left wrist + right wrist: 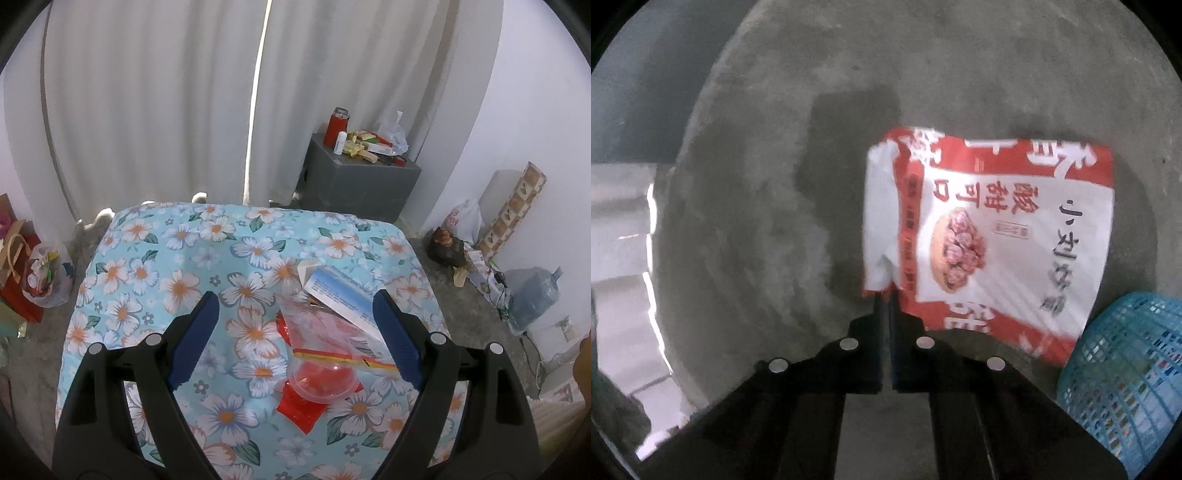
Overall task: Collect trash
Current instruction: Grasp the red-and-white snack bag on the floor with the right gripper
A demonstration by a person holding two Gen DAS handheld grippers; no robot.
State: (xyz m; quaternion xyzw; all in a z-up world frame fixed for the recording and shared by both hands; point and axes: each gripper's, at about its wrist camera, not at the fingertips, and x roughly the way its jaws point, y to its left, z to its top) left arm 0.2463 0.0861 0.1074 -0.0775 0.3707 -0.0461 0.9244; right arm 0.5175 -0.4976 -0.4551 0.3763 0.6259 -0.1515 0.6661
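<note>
snack bag (990,236): corner pinched in closed right gripper (885,295), body extending away from blue basket (1126,376). left gripper (295,332): wide open, empty, above table trash.

One snack bag (990,236); one blue basket (1126,376), lower right; one carton (343,299); one clear cup (321,380); one red wrapper (301,410).

red-and-white snack bag (997,236) printed 酸甜可口, other characters blurred

Daylight through the curtain gap (258,110); dim, slightly blurred floor (757,184); fisheye-bent edges.
</note>
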